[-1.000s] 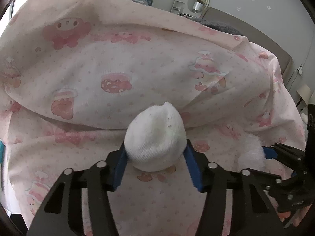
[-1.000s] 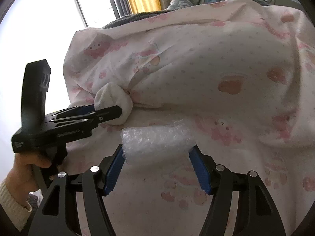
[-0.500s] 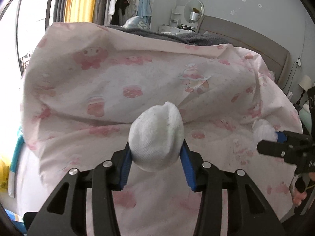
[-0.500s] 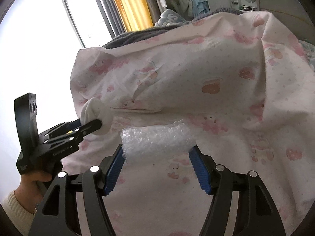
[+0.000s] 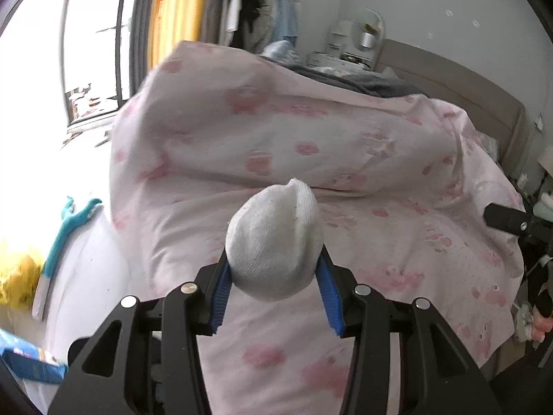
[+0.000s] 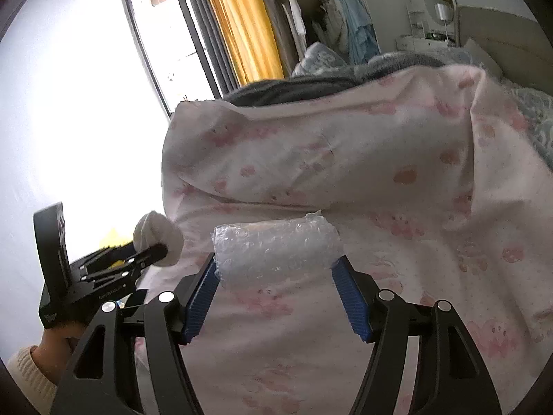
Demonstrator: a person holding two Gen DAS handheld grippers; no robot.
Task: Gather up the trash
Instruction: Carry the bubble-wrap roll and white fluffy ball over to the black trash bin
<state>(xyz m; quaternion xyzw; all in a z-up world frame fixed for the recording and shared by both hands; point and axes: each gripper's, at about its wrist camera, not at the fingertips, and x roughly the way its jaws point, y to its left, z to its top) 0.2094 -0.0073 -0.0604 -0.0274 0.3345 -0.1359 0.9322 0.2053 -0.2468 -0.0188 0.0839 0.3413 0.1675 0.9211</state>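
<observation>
1. A white rolled sock is being clamped between the blue pads of the left gripper, in the lower middle of the left wrist frame; the jaws are pressed in tight against its sides.
2. The sock is being held up in the air over a pink patterned duvet, which is filling the middle of that frame.
3. In the right wrist frame the same sock is being shown at the left, gripped at the tip of the left gripper, whose handle is being held by a hand with a cream sleeve at the lower left corner.
4. A roll of bubble wrap is being clamped crosswise between the blue pads of the right gripper, in the lower middle of the right wrist frame; the jaws are standing fairly wide, closed on its two ends.
5. The bubble wrap is likewise being held above the duvet, not touching it.
6. Part of the right gripper is being seen at the right edge of the left wrist frame as a dark bar.
7. A yellow curtain and a bright window are being shown at the upper left of the right wrist frame.
8. A grey headboard is being seen at the upper right of the left wrist frame, behind the duvet.
9. A teal and white object is lying at the left edge of the left wrist frame, beside the duvet; what it is cannot be told.
</observation>
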